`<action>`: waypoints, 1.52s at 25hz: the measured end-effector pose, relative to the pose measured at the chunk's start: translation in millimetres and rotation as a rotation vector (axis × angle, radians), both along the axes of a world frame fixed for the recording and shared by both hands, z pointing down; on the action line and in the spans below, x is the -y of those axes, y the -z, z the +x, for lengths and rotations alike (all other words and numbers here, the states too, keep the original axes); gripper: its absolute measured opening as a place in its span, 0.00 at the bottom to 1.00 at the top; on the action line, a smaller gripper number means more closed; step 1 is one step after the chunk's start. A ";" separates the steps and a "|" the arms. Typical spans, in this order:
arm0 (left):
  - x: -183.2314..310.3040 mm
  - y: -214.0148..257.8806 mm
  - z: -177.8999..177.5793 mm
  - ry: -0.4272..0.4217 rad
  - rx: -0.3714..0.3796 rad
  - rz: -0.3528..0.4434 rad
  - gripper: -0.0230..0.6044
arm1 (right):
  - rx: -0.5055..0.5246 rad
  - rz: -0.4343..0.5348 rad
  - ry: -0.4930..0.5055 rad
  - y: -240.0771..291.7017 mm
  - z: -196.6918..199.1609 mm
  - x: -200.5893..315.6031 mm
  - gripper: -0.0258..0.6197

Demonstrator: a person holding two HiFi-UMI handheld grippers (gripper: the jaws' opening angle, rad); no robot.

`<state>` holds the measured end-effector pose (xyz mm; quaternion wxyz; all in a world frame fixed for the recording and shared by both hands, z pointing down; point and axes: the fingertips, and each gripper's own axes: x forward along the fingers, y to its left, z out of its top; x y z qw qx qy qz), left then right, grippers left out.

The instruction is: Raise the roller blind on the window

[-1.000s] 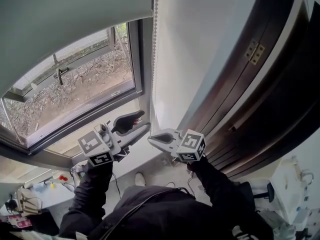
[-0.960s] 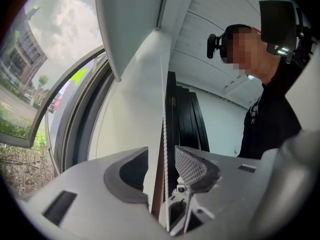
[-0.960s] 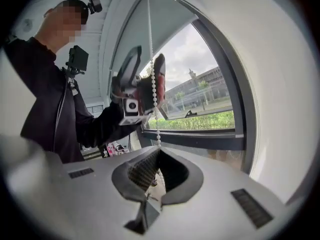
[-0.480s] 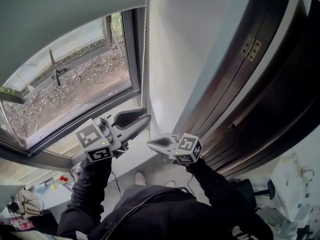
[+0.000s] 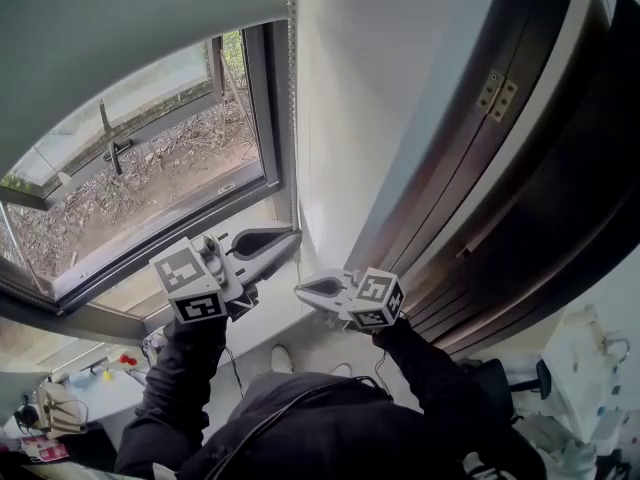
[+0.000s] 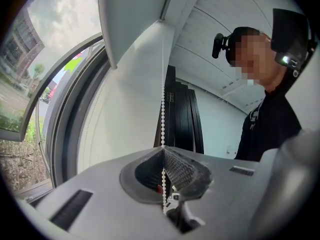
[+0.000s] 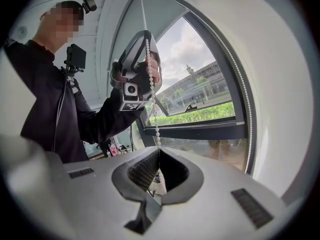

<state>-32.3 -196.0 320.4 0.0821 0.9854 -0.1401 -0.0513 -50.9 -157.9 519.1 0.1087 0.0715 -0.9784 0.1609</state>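
White bead chain (image 5: pixel 291 98) hangs vertically beside the dark window frame (image 5: pixel 258 108).

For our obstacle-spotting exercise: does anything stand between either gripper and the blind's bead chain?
Nothing visible does. The left gripper has just closed on the bead chain, and the right gripper is shut on it lower down.

Matt cloth blind (image 5: pixel 120 18); plastic bead chain (image 5: pixel 291 88); glossy dark door (image 5: pixel 545 183).
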 end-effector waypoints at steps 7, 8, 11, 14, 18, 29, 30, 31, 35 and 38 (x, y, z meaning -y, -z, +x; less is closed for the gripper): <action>-0.4 -4.0 -12.3 0.049 -0.043 0.013 0.05 | 0.062 0.038 0.055 26.3 15.3 -3.6 0.40; -0.6 -5.9 -12.6 0.059 -0.035 0.028 0.05 | 0.111 0.052 0.037 43.3 21.3 1.8 0.40; -0.1 -23.1 -9.7 0.078 -0.009 0.041 0.05 | 0.250 0.110 -0.002 100.3 39.3 15.5 0.40; 0.1 -62.6 0.3 0.055 -0.005 -0.029 0.05 | 0.281 0.208 -0.005 147.6 45.4 21.5 0.40; 3.1 -136.1 13.1 0.058 0.048 -0.101 0.05 | 0.317 0.296 -0.002 189.3 43.6 28.8 0.41; -22.9 -287.2 26.6 0.038 0.204 -0.230 0.05 | 0.388 0.325 -0.044 234.2 36.8 45.6 0.38; -23.8 -292.8 25.8 0.040 0.205 -0.236 0.05 | 0.386 0.322 -0.040 235.2 36.4 45.5 0.37; -23.8 -295.1 24.7 0.043 0.205 -0.236 0.05 | 0.380 0.318 -0.032 235.8 35.1 45.4 0.37; -20.2 -295.1 23.5 0.040 0.227 -0.213 0.05 | 0.355 0.292 0.014 238.2 25.6 46.0 0.37; -20.1 -297.8 23.3 0.040 0.225 -0.222 0.05 | 0.344 0.288 0.028 242.0 21.0 47.3 0.30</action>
